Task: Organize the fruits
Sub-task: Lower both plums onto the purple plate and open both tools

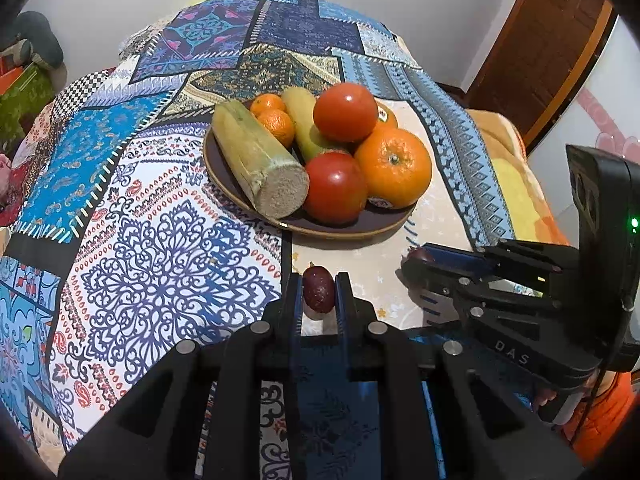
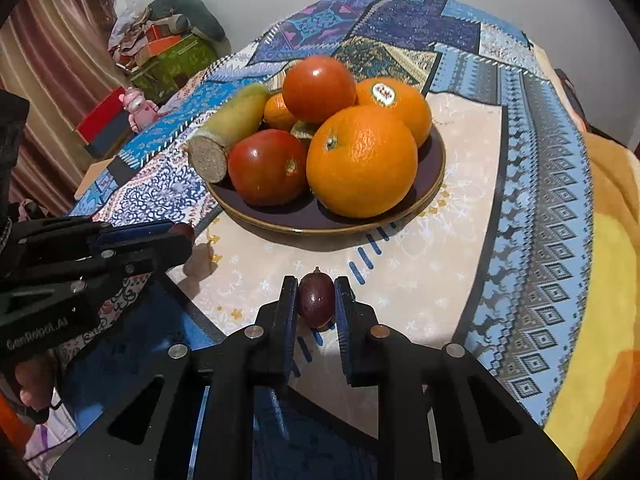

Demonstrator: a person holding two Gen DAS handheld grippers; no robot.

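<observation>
Left wrist: left gripper [image 1: 319,294] pinches a grape [image 1: 318,289]; right gripper [image 2: 316,300] pinches another grape [image 2: 316,299]. Both just short of the plate [image 2: 434,184], near side. Bare cloth [image 2: 440,272] beside the plate.

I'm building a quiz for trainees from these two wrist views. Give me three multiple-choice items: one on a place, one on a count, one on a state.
1. Where is the plate?
A. on the patterned cloth
B. on the floor
C. on a chair

2. How many tomatoes are on it?
A. one
B. two
C. four

3. What is the state of the left tongs?
A. wide open, empty
B. shut on a grape
C. shut on an orange

Answers: 1 A, the cloth lies under it; 2 B, two red ones show; 3 B, a dark grape sits pinched between the fingers.
</observation>
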